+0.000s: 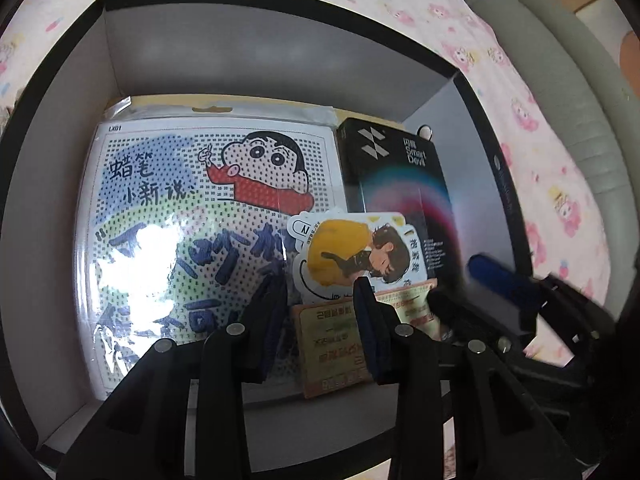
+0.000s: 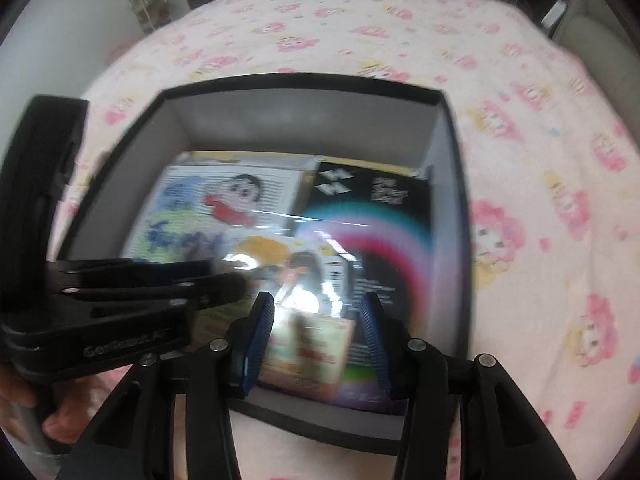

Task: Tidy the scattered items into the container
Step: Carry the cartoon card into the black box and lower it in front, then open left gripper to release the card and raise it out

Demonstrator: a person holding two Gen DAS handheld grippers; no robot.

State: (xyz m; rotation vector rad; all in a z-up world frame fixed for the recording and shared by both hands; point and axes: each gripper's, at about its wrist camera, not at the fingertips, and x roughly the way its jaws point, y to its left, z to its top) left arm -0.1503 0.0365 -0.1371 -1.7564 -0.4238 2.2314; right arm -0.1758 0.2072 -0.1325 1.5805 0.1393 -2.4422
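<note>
A black box with grey inner walls [image 1: 72,128] [image 2: 304,124] lies open on the bed. Inside lie a cartoon pegboard pack [image 1: 192,208] [image 2: 224,196], a black Smart Devil box [image 1: 400,184] [image 2: 384,216], a die-cut sticker of a figure in yellow [image 1: 352,252] [image 2: 280,256] and a tan card [image 1: 332,344] [image 2: 308,356]. My left gripper [image 1: 320,316] is open and empty, hanging over the sticker and card. My right gripper [image 2: 316,336] is open and empty above the box's near side. The left gripper shows in the right wrist view [image 2: 140,280].
The box rests on a pink cartoon-print blanket [image 2: 540,160] [image 1: 540,128]. A grey padded edge [image 1: 568,80] runs along the right of the bed. My right gripper's blue fingertip [image 1: 492,272] pokes over the box's right wall. Shelves and furniture stand behind the bed.
</note>
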